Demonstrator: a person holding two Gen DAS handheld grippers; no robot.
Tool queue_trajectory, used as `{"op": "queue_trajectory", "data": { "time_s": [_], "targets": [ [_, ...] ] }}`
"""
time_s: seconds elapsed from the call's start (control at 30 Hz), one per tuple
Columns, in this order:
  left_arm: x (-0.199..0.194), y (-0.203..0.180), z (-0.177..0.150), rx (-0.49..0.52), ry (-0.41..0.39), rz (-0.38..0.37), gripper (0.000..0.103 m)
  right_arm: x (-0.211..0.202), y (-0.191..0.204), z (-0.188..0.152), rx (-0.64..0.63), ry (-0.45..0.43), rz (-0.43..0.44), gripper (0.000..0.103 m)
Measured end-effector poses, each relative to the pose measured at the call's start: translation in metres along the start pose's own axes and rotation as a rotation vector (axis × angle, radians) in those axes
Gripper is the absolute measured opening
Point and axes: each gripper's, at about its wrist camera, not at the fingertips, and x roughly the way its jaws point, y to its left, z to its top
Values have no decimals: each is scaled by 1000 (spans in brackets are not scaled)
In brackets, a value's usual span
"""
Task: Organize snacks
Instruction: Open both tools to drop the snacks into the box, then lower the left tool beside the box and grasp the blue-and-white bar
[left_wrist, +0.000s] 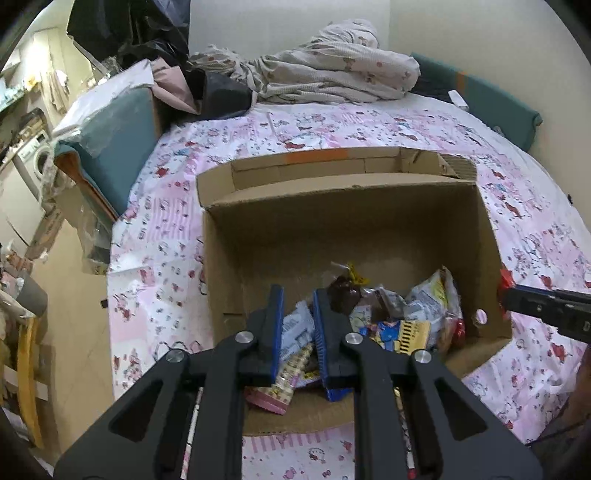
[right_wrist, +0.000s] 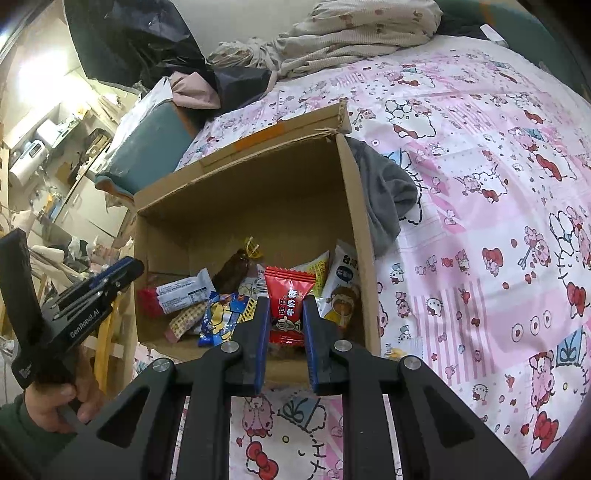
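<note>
An open cardboard box (left_wrist: 354, 236) (right_wrist: 243, 206) sits on a pink cartoon-print bedsheet and holds several snack packets. My left gripper (left_wrist: 298, 295) hovers over the box's near edge, open and empty, above a white-blue packet (left_wrist: 295, 332) and a pink-yellow bar (left_wrist: 284, 380). My right gripper (right_wrist: 285, 301) is shut on a red candy packet (right_wrist: 290, 299) over the box's near right corner. A brown wrapped snack (right_wrist: 232, 273), a blue packet (right_wrist: 221, 317) and yellow-white bags (right_wrist: 341, 284) lie inside. The left gripper also shows in the right wrist view (right_wrist: 125, 269), and the right gripper in the left wrist view (left_wrist: 504, 291).
The pink bedsheet (right_wrist: 498, 221) spreads around the box. A grey cloth (right_wrist: 384, 192) lies against the box's right side. Crumpled bedding (left_wrist: 332, 70) and dark clothes (left_wrist: 218, 92) pile at the far end. A teal cushion (left_wrist: 110, 144) sits at the left edge, with cluttered floor beyond.
</note>
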Motion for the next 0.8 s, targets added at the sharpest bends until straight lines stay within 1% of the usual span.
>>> {"op": "queue_trajectory", "data": {
  "time_s": [0.03,0.07,0.1,0.17,0.2,0.23,0.27,0.3,0.33,0.37,0.4,0.47,0.67,0.8],
  "targets": [
    [0,0,-1,-2,5,-7,19,0,0,0,0,0,1,21],
    [0,0,-2,-5,9,-12,30,0,1,1,0,1,4,22],
    [-1,0,-3,-10,9,-17,38,-1,2,1,0,-5,8,22],
    [-5,0,-5,-18,-4,-19,65,-4,3,1,-1,-23,21,22],
    [-7,0,-5,-22,-15,-17,72,-6,4,2,-4,-30,24,22],
    [-9,-2,-5,-24,-22,-17,83,-8,5,3,-6,-40,22,27],
    [-11,-3,-5,-25,-27,-19,89,-9,5,3,-5,-46,20,46],
    [-12,-4,-6,-24,-32,-23,89,-10,4,3,1,-56,23,62],
    [-13,-5,-6,-20,-34,-26,89,-13,3,3,10,-74,28,86],
    [-14,-6,-6,-14,-37,-24,89,-16,3,3,13,-95,25,91],
    [-14,-7,-6,-8,-38,-20,89,-19,4,4,8,-112,19,91],
    [-15,-8,-7,0,-41,-15,89,-21,4,5,-1,-116,3,91],
    [-19,-7,-8,-14,-44,-14,89,-26,-8,6,48,-120,2,91],
    [-28,-9,-15,4,-57,-11,89,-37,-15,1,76,-136,-4,91]
  ]
}}
